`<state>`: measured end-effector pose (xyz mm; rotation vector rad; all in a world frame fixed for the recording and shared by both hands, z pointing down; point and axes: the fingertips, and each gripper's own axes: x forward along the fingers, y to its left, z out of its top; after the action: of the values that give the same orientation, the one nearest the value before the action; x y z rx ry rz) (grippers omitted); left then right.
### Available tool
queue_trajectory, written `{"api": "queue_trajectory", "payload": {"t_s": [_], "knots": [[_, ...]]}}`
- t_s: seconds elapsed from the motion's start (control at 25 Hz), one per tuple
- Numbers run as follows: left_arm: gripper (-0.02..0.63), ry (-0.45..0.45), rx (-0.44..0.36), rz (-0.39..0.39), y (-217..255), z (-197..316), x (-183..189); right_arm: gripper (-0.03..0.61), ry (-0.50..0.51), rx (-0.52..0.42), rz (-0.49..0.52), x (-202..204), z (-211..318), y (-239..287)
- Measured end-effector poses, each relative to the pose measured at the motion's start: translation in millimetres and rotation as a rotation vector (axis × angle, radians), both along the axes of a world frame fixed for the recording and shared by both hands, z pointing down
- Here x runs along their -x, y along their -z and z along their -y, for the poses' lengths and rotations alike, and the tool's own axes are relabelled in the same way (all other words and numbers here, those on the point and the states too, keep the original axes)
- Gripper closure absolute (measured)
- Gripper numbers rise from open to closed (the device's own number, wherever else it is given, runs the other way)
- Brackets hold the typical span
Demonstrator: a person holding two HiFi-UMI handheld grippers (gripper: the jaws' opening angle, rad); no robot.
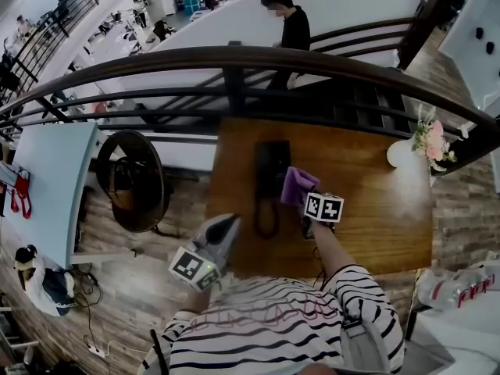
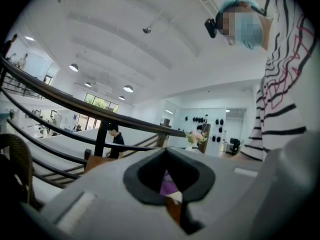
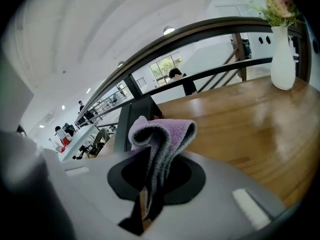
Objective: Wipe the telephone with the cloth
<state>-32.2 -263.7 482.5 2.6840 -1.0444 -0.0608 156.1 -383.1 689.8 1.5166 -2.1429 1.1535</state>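
A black telephone (image 1: 271, 169) lies on the wooden table (image 1: 375, 209), its cord looping toward the near edge. Just right of the phone, my right gripper (image 1: 307, 200) is shut on a folded purple cloth (image 1: 297, 184). In the right gripper view the cloth (image 3: 162, 131) sticks up out of the jaws (image 3: 155, 159), with the telephone (image 3: 131, 119) close behind it. My left gripper (image 1: 223, 227) hovers at the table's near left edge, pointed at the phone, shut and holding nothing. The left gripper view looks over its closed jaws (image 2: 167, 154) and catches a sliver of the cloth (image 2: 169, 183).
A white vase of pink flowers (image 1: 402, 152) stands at the table's far right corner. A dark curved railing (image 1: 234, 59) runs along the table's far side. A person in black (image 1: 291, 23) stands beyond it. A round wicker chair (image 1: 133, 180) sits left of the table.
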Motion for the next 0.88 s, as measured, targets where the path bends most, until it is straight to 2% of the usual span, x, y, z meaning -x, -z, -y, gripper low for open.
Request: {"api": "queue_trajectory", "payload": {"t_s": [0.16,0.36,0.64,0.88], "knots": [[0.611,-0.013,-0.004,-0.004,2.4,-3.1,4.4,0.541,0.012,-0.054,0.061,16.3,-16.8,23.4],[0.611,-0.046,-0.011,-0.008,4.3,-8.1,12.6,0.541,0.006,-0.153,0.084,30.4,-48.8,65.2],[0.611,-0.12,-0.035,-0.007,7.5,-23.6,18.9,0.541,-0.092,-0.243,0.182,44.4,-105.9,110.8],[0.611,-0.185,-0.041,-0.012,15.8,-50.1,17.3,0.541,-0.185,-0.298,0.215,43.6,-161.4,141.6]]}}
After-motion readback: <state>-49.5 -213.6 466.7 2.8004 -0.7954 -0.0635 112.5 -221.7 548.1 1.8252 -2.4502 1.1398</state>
